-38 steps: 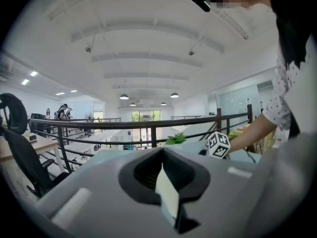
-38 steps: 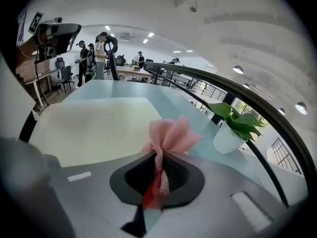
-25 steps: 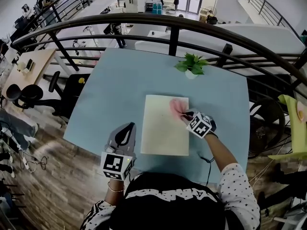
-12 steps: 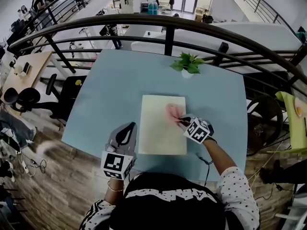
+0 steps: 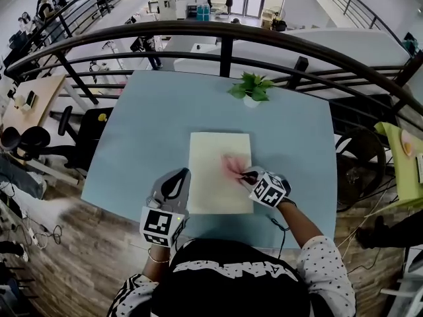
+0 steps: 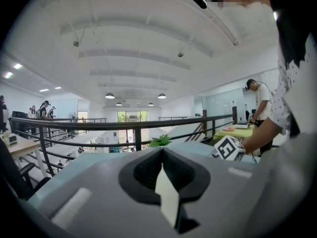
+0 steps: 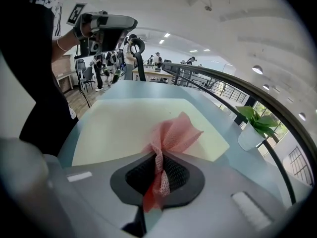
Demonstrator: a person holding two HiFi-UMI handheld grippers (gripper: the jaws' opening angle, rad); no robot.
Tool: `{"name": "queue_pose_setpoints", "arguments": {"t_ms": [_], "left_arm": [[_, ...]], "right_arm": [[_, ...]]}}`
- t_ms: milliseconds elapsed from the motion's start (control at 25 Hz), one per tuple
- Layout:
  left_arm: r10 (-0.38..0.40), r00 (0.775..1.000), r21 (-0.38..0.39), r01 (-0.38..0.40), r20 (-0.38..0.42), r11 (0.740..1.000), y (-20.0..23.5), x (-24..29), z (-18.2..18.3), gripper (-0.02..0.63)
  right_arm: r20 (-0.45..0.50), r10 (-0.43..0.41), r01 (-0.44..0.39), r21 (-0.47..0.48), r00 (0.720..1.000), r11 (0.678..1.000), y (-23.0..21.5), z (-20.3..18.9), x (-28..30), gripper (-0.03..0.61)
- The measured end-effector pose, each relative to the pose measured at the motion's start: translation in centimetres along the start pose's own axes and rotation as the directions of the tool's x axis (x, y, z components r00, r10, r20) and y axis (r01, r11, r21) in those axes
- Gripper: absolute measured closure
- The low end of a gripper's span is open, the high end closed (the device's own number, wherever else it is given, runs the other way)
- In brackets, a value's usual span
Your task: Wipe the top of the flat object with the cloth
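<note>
Right tongs pinched on pink cloth; left tongs together, empty.

Pale blue table beside a curved balcony railing.
A small potted plant stands near its far edge; a black office chair sits on the wooden floor at left.

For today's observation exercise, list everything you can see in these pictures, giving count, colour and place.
table: one, light blue, beside the railing
railing: one, dark, beyond the table's far edge
board: one, cream, flat on the table
cloth: one, pink, on the board's right part
potted plant: one, green in a white pot, near the table's far edge
left gripper: one, grey, jaws together, empty, near-left of the board
right gripper: one, grey, shut on the cloth
</note>
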State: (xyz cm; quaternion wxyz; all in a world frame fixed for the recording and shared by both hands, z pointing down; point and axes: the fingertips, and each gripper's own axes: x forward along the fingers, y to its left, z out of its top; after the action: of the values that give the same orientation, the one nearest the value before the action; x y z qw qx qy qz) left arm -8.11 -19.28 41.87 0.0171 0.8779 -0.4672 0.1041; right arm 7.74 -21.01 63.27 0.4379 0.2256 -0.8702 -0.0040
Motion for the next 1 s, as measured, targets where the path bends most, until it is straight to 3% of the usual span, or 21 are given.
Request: {"name": "queue_pose_setpoints", "arguments": {"t_ms": [1000], "left_arm": [[-0.124, 0.992, 0.006, 0.124, -0.006, 0.992, -3.5, 2.9, -0.1, 0.614]], "right_arm": [[0.045, 0.093, -0.095, 0.041, 0.995, 0.995, 7.5, -0.3, -2.7, 0.563]]}}
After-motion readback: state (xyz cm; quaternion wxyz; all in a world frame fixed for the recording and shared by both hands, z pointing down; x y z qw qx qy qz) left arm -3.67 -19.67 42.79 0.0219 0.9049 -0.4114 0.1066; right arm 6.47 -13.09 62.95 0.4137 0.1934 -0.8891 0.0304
